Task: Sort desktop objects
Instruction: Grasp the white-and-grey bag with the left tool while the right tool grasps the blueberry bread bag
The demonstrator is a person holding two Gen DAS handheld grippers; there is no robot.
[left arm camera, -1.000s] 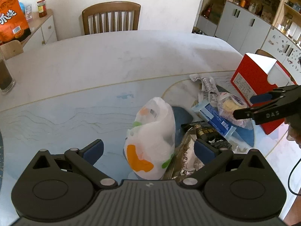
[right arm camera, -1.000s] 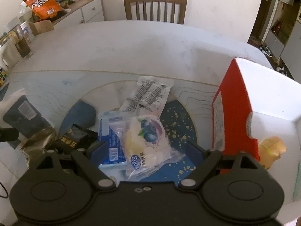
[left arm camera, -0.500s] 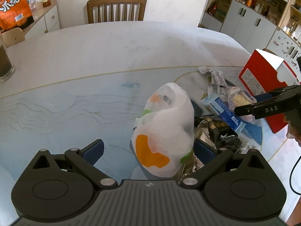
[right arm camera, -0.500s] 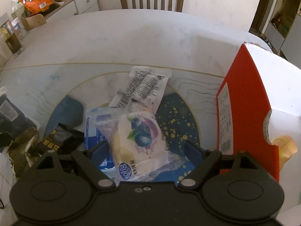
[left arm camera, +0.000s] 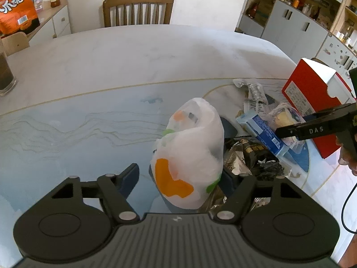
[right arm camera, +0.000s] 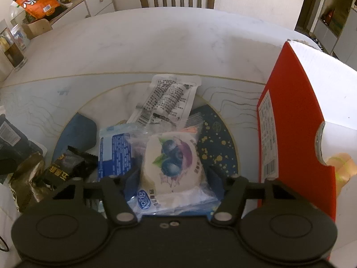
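L gripper [left arm camera: 178, 178] closing round white bag [left arm camera: 189, 156].

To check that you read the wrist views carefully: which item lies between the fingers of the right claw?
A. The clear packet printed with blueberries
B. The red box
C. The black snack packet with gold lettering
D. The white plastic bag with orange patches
A: in the right wrist view the blueberry packet sits between the closing fingers of the right claw.
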